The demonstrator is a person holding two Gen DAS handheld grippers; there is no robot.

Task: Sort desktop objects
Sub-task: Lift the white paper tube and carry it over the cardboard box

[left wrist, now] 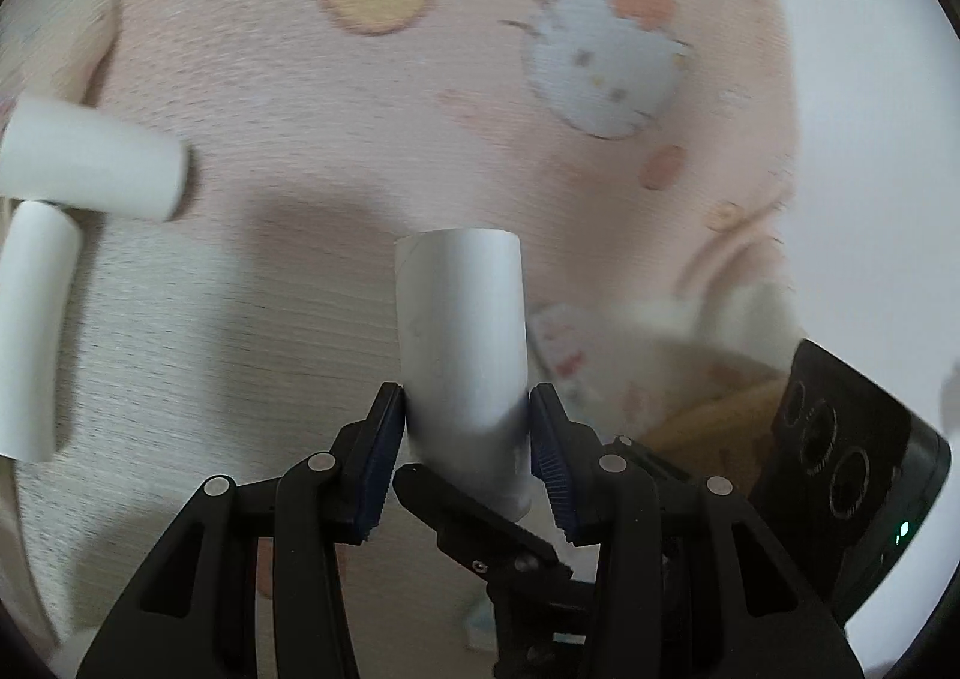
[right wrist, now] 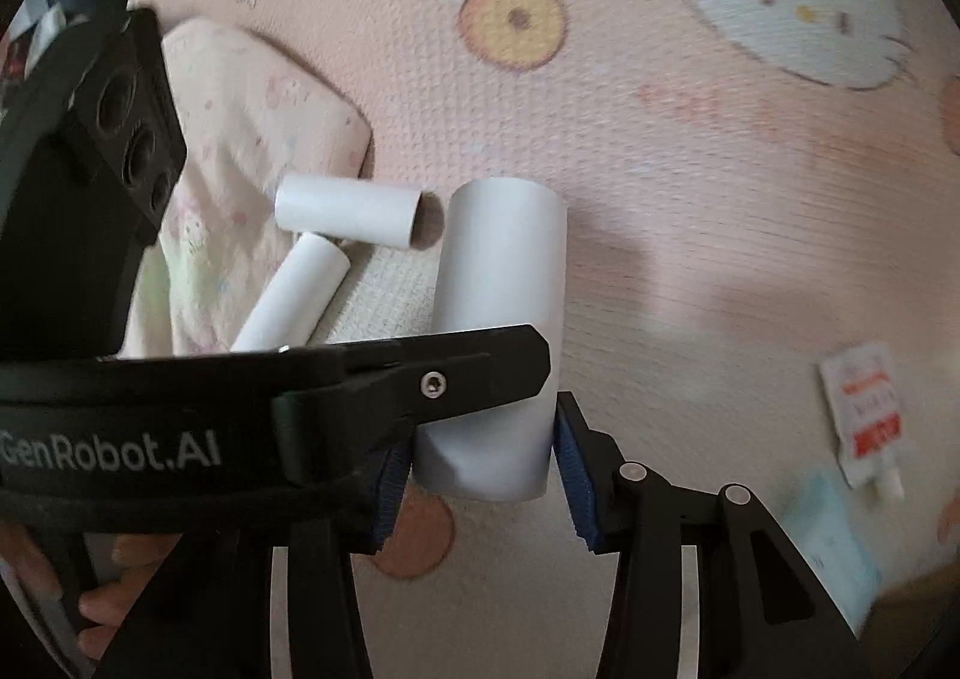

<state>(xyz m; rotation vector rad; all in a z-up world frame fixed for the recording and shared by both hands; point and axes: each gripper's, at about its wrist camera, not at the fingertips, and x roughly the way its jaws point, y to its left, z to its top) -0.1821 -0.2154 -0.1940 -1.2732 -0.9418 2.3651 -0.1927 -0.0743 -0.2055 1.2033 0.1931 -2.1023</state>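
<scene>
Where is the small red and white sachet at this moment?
In the right wrist view, the red and white sachet lies at the right edge on the pink cartoon mat, just above a pale blue packet.

Both tools pointed steeply downward, side by side. The left tool (left wrist: 468, 427) had its blue pads closed against a white tube. The right tool (right wrist: 483, 475) straddled the same tube. Fingers (right wrist: 102, 613) gripped the left handle.

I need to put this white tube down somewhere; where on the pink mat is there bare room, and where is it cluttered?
Free: the mat between the orange print and the sachet. Crowded: beside the folded cloth, where two white tubes lie touching. The held tube sits between both grippers.
</scene>
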